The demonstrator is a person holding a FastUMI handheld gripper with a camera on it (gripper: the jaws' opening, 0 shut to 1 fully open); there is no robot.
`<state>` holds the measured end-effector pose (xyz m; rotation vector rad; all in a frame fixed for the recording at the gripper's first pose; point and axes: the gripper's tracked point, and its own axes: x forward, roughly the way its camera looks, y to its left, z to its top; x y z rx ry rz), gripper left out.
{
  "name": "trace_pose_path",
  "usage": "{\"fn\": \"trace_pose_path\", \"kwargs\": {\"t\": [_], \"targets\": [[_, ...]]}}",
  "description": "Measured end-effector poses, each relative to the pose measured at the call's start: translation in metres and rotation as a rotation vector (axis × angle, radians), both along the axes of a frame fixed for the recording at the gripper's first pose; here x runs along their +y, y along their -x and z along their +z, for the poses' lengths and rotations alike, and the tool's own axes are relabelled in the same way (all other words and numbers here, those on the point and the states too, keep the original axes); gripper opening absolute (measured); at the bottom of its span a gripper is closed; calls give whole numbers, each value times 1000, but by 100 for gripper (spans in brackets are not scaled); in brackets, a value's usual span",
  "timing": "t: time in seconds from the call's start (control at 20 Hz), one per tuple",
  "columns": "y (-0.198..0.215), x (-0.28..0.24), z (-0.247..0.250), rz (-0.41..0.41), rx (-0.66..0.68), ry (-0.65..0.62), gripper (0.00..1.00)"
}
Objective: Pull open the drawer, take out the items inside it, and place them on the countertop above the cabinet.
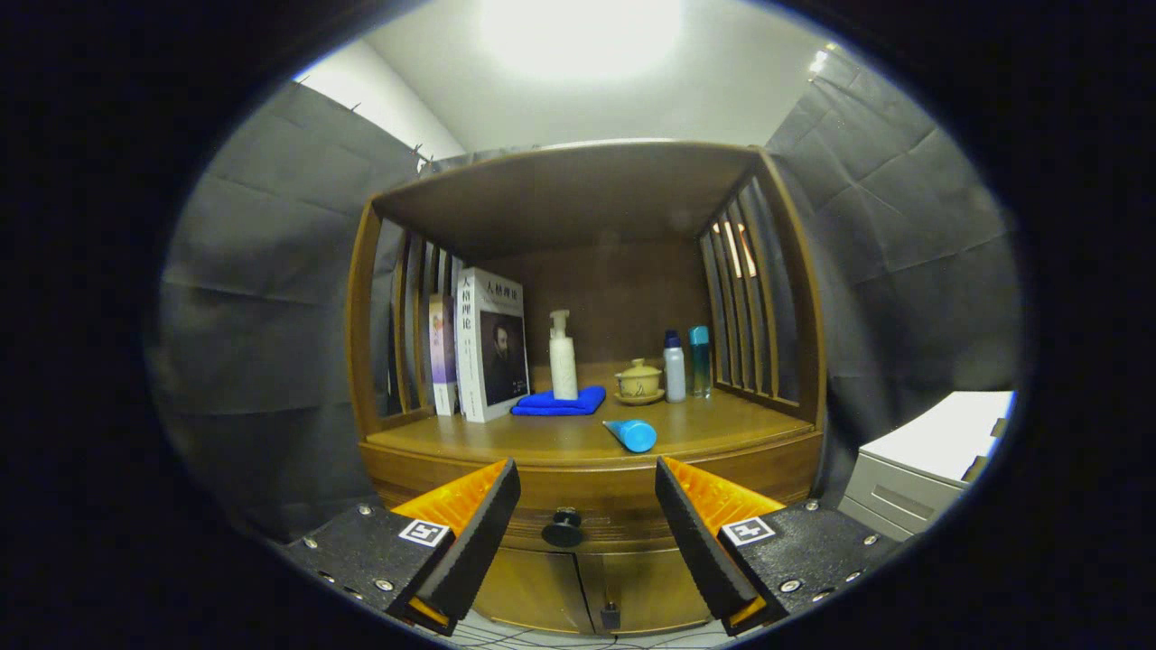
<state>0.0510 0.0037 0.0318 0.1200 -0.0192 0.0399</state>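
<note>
Gripper view puts my gripper (587, 533) released, fingers spread wide with nothing between them but air. Dead ahead, centred in that gap, sits the dark knob (563, 526) on the closed drawer (596, 506) front (just beyond the tips, not touched yet). I judge the approach is straight forward, then close on the knob and pull back toward me. Above and farther on lies the countertop (560, 438), with a blue tube (631, 434) near its front edge, then a blue cloth (560, 403) and books (479, 343) behind.
</note>
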Motion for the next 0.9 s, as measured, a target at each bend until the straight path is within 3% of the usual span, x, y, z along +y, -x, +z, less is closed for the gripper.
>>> {"fn": "trace_pose_path", "kwargs": {"t": [0.25, 0.5, 0.9], "targets": [[43, -2, 13, -14, -45, 39, 94], [66, 17, 1, 21, -39, 89, 94], [60, 22, -11, 27, -37, 152, 94]]}}
